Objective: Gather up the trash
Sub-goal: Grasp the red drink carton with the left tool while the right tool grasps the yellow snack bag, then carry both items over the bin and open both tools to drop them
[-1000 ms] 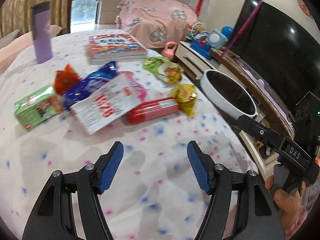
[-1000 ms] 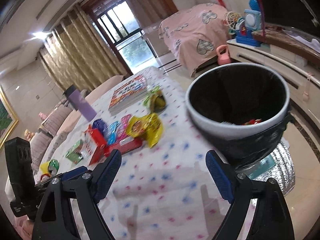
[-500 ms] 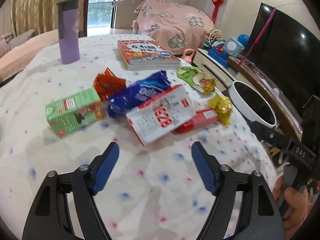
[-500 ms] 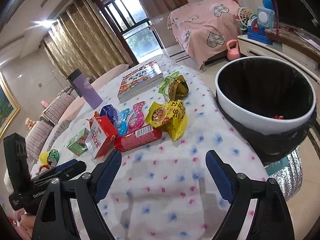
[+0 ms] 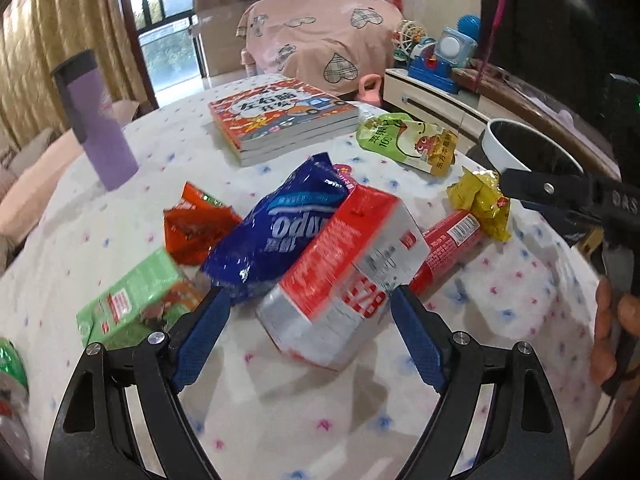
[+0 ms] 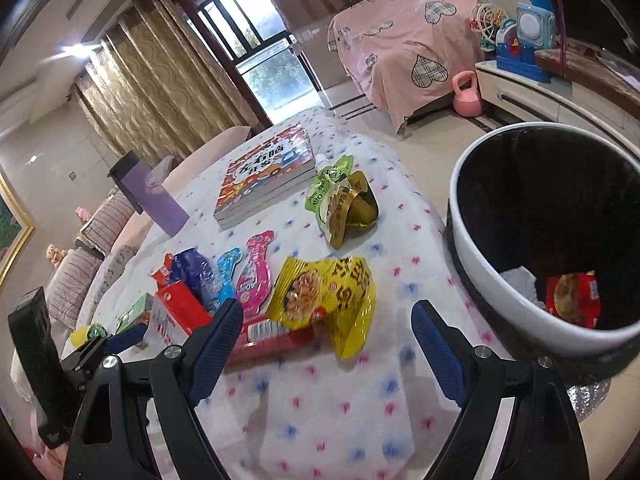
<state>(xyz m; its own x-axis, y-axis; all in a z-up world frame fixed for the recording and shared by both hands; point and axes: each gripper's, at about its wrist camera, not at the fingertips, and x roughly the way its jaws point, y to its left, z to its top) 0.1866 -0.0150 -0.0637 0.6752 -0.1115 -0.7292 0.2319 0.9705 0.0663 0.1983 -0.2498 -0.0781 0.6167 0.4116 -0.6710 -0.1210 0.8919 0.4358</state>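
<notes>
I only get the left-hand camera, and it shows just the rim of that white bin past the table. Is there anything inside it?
Observer: Yes. The right camera looks down into the bin, and a red wrapper lies at the bottom.
Visitor: Is anything else in there?
Observer: Some crumpled white paper lies next to the wrapper.
Visitor: And the other tongs, are they holding something?
Observer: No. The right tongs are open and empty, with the yellow packet on the table just ahead of them.
</notes>
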